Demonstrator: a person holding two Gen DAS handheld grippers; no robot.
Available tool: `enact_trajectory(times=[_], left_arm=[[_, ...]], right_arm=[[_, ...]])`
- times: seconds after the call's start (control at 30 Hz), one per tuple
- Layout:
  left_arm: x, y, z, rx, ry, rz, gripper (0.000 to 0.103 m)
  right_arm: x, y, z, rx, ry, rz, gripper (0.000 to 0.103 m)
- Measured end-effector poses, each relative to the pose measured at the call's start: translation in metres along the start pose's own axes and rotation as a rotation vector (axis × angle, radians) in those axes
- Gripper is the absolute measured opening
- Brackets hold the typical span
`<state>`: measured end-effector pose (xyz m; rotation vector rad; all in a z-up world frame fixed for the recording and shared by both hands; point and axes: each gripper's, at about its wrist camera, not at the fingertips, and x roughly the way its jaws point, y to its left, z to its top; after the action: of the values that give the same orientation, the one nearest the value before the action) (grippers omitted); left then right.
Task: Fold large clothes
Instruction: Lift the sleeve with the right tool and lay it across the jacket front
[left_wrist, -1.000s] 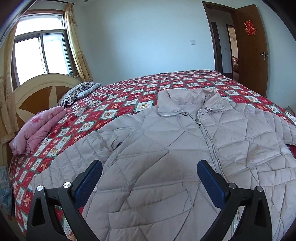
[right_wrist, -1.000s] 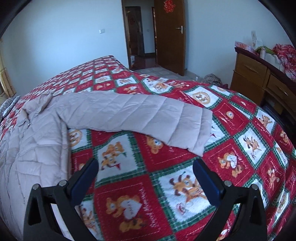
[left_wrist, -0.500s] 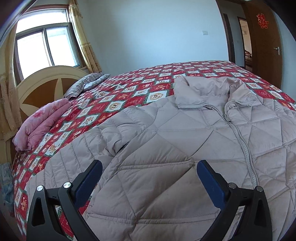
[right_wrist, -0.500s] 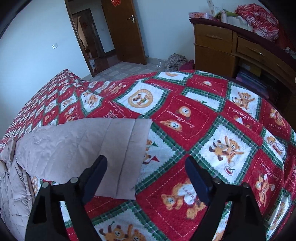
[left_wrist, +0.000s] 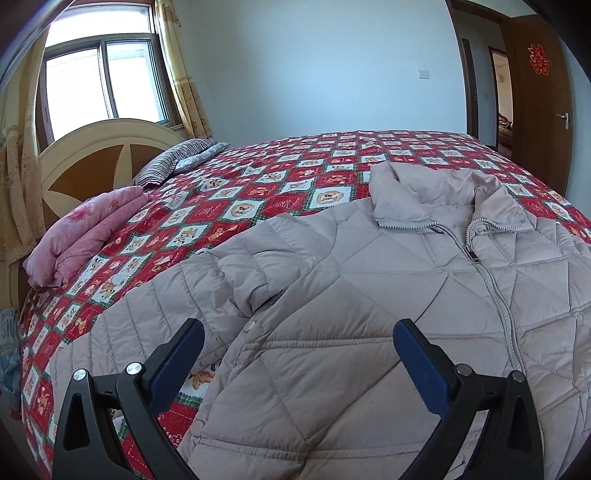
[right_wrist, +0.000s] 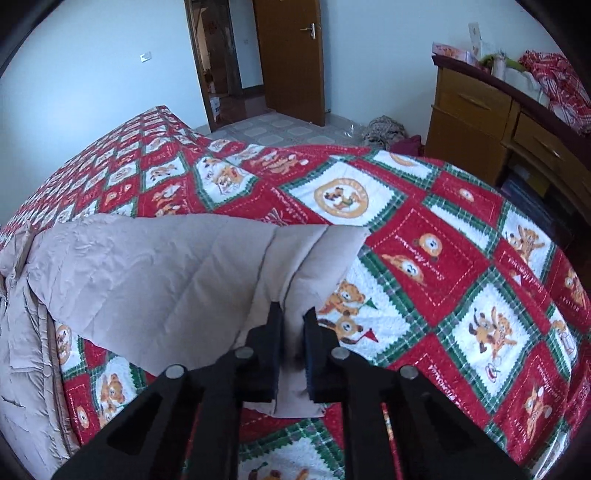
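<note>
A beige quilted jacket lies face up and zipped on the bed, collar toward the far side. My left gripper hovers open over the jacket's lower left front, near the armpit of its left sleeve; nothing sits between its blue pads. In the right wrist view the other sleeve stretches out across the red quilt. My right gripper is shut on the cuff end of that sleeve, with a fold of beige cloth pinched between its pads.
The red patchwork quilt covers the whole bed. A pink folded blanket and a striped pillow lie by the headboard. A wooden dresser stands right of the bed; a brown door is open behind.
My right gripper moved to the sleeve's cuff and shut on it. My left gripper shifted left over the jacket toward the left sleeve, staying open.
</note>
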<state>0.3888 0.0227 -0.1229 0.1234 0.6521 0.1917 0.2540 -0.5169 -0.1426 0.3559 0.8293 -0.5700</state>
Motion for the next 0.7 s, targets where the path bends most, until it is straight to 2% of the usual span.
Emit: enact_trajectory(times=[0.17, 0.43, 0.7], left_arm=[[0.004, 0.007, 0.005, -0.012, 0.041, -0.039, 0.102], [0.006, 0.021, 0.005, -0.034, 0.057, -0.029, 0.102], [0.006, 0.026, 0.008, -0.004, 0.031, -0.006, 0.102]], right_arm=[[-0.030, 0.025, 0.012, -0.064, -0.107, 0.017, 0.011], [-0.078, 0.102, 0.024, -0.242, -0.244, 0.122, 0.010], [-0.109, 0.181, 0.022, -0.378, -0.297, 0.247, 0.009]])
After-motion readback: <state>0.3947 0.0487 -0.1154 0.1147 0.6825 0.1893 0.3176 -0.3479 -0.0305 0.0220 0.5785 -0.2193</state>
